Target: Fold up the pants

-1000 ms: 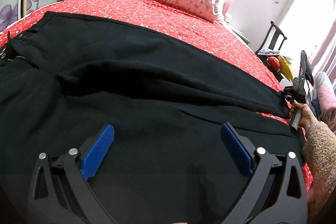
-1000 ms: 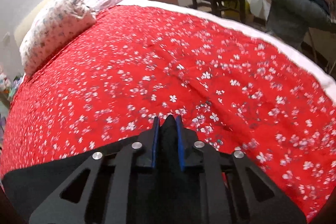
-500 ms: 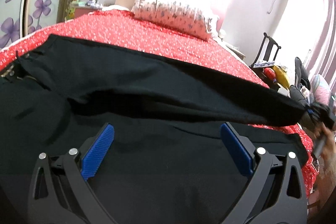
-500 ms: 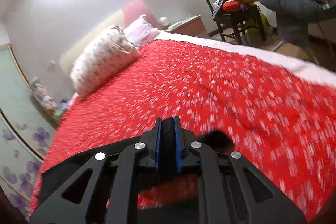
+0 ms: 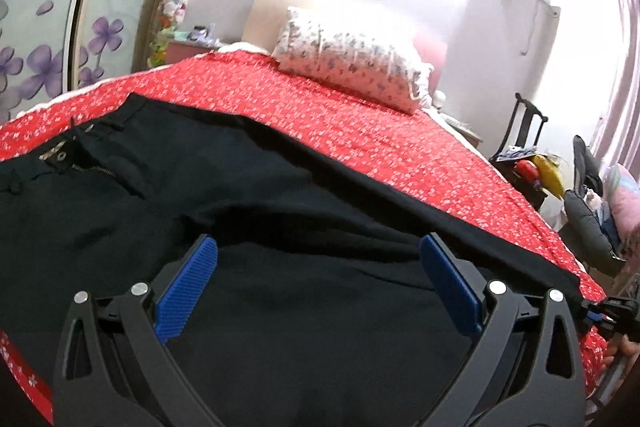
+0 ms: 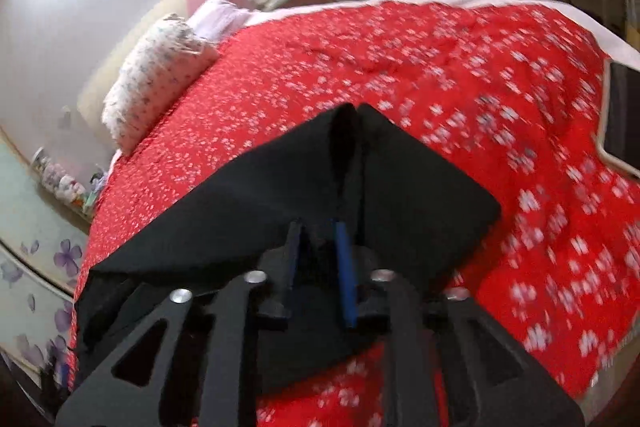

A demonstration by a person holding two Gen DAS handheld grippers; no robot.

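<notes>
Black pants [image 5: 280, 211], spread flat under and ahead of the wide-apart left fingers [image 5: 188, 287], waistband and zipper off to the far left. Hem end of one leg pinched between the right fingers [image 6: 346, 279] (lifted, fanning out past the tips).

The pants [image 5: 280, 195] are matt black cloth, soft and finely woven, with a metal zip and eyelet at the waist. The bedspread [image 6: 400, 67] is red printed cloth, lightly creased. Each tool, left [image 5: 318, 287] and right [image 6: 320, 275], is matt black plastic with ribbed blue pads [image 5: 188, 287] and shiny metal screws.
</notes>
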